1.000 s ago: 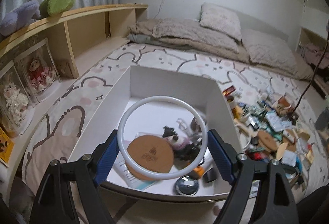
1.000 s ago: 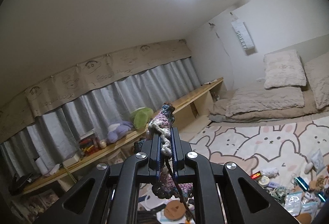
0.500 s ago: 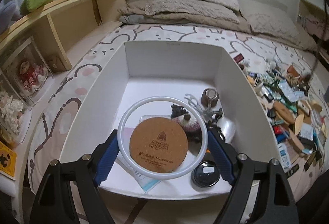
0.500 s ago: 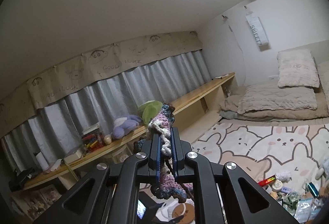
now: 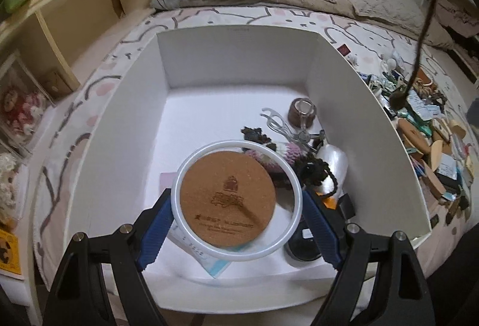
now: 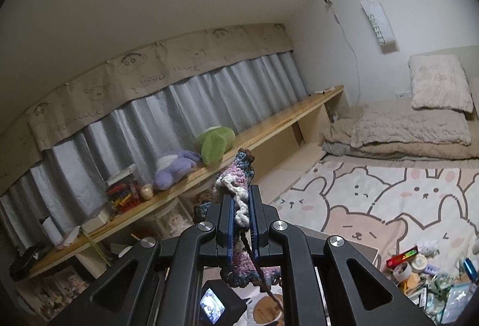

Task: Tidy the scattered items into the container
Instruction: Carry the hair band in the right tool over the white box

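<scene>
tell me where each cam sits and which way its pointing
Left wrist: sits on the left gripper, tilted down into the white box; its blue fingers grip a white ring over a cork coaster.
Right wrist: sits on the right gripper, facing across the room at the curtain and wooden shelf; its fingers pinch a crocheted piece.
Shared: the green plush, the bunny rug, the folded bedding and the floor clutter appear in both.

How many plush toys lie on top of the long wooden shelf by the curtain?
2: a purple plush and a green plush just right of it in the right wrist view. Others may be hidden.
</scene>
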`<state>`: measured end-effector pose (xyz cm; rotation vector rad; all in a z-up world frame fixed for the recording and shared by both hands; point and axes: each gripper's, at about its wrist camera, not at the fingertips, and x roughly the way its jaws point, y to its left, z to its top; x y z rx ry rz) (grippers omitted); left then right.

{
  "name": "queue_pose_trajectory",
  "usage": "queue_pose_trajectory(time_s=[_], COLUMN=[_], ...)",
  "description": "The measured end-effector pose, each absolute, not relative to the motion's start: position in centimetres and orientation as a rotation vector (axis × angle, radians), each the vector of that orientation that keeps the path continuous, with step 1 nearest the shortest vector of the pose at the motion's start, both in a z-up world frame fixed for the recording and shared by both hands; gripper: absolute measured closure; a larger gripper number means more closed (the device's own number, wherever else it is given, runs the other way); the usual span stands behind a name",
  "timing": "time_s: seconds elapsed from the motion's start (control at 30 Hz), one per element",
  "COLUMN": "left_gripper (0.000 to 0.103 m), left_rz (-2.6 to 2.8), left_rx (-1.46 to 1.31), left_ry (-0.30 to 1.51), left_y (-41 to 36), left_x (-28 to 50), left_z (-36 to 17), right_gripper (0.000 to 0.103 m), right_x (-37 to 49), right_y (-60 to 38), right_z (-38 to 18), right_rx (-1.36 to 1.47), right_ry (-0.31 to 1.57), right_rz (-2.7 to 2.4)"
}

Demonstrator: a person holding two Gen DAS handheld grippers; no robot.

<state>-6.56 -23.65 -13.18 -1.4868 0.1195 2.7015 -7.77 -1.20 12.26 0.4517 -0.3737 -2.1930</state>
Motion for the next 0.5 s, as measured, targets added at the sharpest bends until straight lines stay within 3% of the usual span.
queue_pose_trajectory(time_s=[0.3, 0.33, 0.4, 0.5], left_gripper=[0.018, 0.016, 0.003, 0.002], left_rz=[2.689, 2.687, 2.692, 2.694], left_rx=[-1.512, -1.508, -1.500, -1.491], left_ry=[0.129, 0.136, 0.148, 0.155], left_y=[-23.4, -23.4, -23.3, -23.4], left_x=[-6.2, -6.2, -6.1, -5.9], left_z=[-14.1, -14.1, -14.1, -14.0], right_gripper=[0.093, 0.093, 0.093, 0.093], right_x=[-10.5, -10.8, -11.4, -12.2], right_y=[-3.7, -3.9, -4.3, -5.0], right_z=[8.7, 8.3, 7.5, 6.4], right_rx=[0.562, 0.576, 0.598, 0.638], right_ry=[-0.348, -0.346, -0.337, -0.318], right_rz=[-2.223, -2.226, -2.236, -2.245])
